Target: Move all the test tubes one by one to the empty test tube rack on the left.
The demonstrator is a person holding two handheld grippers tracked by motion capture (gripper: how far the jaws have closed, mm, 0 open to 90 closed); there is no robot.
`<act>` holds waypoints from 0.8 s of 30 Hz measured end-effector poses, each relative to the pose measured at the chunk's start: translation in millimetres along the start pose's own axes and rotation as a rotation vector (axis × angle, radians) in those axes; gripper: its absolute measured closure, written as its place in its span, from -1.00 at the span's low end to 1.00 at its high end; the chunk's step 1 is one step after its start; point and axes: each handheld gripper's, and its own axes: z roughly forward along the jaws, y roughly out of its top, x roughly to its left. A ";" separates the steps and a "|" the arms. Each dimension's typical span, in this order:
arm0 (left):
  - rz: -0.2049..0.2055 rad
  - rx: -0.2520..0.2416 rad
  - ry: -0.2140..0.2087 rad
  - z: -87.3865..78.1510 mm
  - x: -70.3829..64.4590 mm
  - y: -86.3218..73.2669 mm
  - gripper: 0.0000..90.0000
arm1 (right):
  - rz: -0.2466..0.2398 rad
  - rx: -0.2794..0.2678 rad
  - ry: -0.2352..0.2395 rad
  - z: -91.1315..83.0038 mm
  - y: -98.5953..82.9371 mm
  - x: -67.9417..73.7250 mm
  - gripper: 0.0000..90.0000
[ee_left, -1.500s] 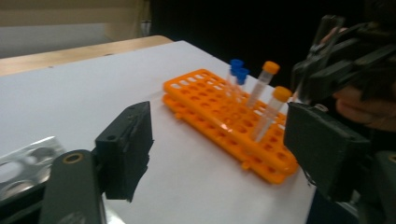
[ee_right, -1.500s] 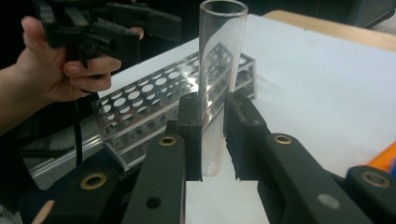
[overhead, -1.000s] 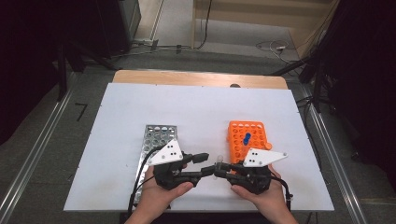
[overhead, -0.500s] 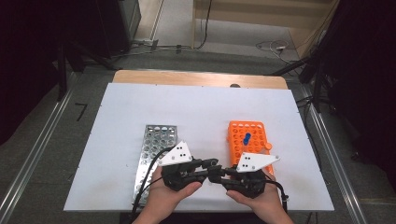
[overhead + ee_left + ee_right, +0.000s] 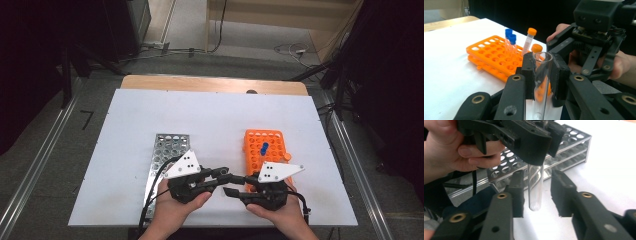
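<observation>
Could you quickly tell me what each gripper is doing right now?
Left gripper: shut on the glass tube.
Right gripper: open, jaws either side of the tube, not touching it.

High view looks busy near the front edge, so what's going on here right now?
A person works two hand-held tools above the white table. The left claw is shut on a clear, uncapped test tube, holding it upright. The right claw is open, its jaws on either side of the tube's lower end without touching it. The orange rack with capped tubes sits to the right, the metal rack to the left.
</observation>
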 end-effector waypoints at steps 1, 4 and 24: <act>0.000 -0.002 0.006 -1.4 1.0 0.2 0.69 | -0.001 -0.004 -0.001 -1.8 0.5 -0.3 0.16; -0.002 -0.009 0.025 -6.4 4.5 0.8 0.69 | -0.006 -0.014 -0.009 -5.7 1.6 -1.6 0.02; -0.021 -0.059 0.183 -41.6 42.4 9.8 0.69 | 0.036 -0.134 -0.151 -57.4 6.2 -28.5 -1.00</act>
